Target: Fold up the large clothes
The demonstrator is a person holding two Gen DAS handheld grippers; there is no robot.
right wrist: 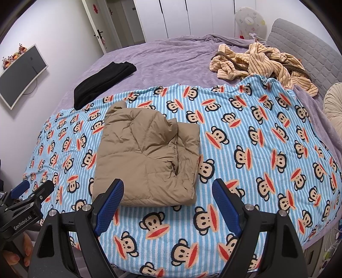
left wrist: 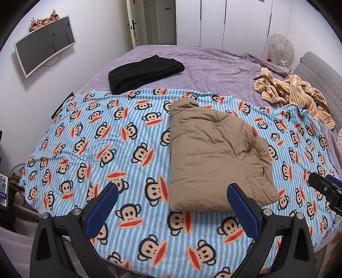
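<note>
We read "GenRobot.AI", white lettering on black body of left hand-held gripper, seen at lower left edge of right wrist view. Booklet at far left edge of left wrist view carries print, too small and cut off for us to read. Red marks on door too blurred for us to read.

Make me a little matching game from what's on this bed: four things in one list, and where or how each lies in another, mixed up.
Things:
1. tan jacket
2. black garment
3. striped yellow clothes
4. monkey blanket

States:
A. crumpled heap by the grey headboard
B. spread flat under the jacket
C. folded, in the middle of the blanket
D. folded on the purple cover

Pairs: 1-C, 2-D, 3-A, 4-B
</note>
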